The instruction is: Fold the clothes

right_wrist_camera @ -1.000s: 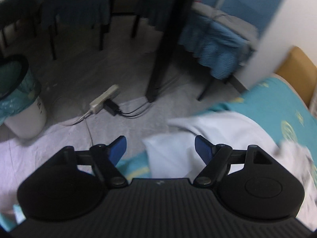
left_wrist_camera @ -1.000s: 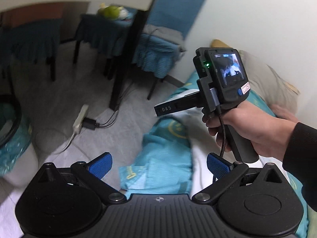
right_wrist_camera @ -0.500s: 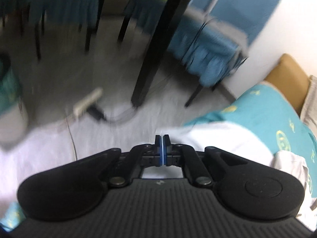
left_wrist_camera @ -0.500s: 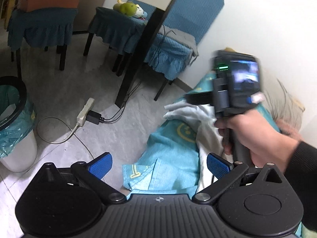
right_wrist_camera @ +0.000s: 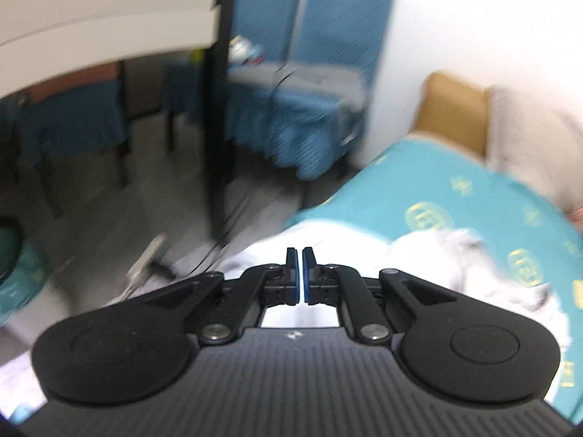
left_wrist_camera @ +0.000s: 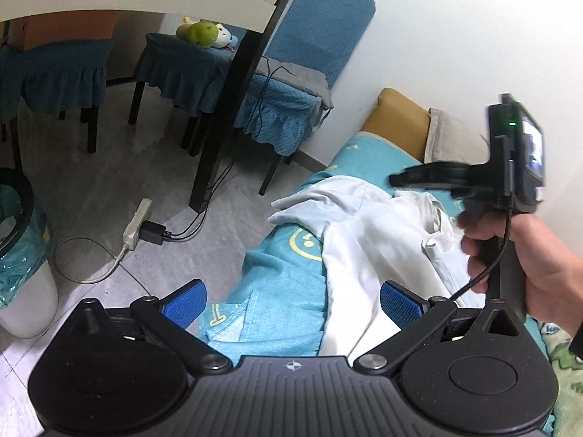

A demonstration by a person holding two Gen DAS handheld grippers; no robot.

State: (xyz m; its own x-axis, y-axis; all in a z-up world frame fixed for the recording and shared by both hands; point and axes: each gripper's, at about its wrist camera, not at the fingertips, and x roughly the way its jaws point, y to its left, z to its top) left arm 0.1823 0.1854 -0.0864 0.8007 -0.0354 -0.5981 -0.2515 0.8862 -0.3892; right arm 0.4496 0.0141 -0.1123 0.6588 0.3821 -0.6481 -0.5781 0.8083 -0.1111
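A white shirt lies rumpled on the teal bed sheet, one sleeve reaching toward the bed's edge. My left gripper is open and empty, low over the sheet beside the shirt's hem. My right gripper has its jaws nearly together, a thin gap showing, above the shirt; nothing shows between the pads, and the view is blurred. In the left wrist view the right gripper is held up above the shirt.
A black table leg and blue-covered chairs stand on the grey floor left of the bed. A power strip with cables lies on the floor. A bin with a teal bag is at far left. A pillow lies at the headboard.
My right gripper closed from wide open and lifted up and right over the shirt. The shirt's sleeve now lies spread toward the bed edge. The left gripper stayed open.
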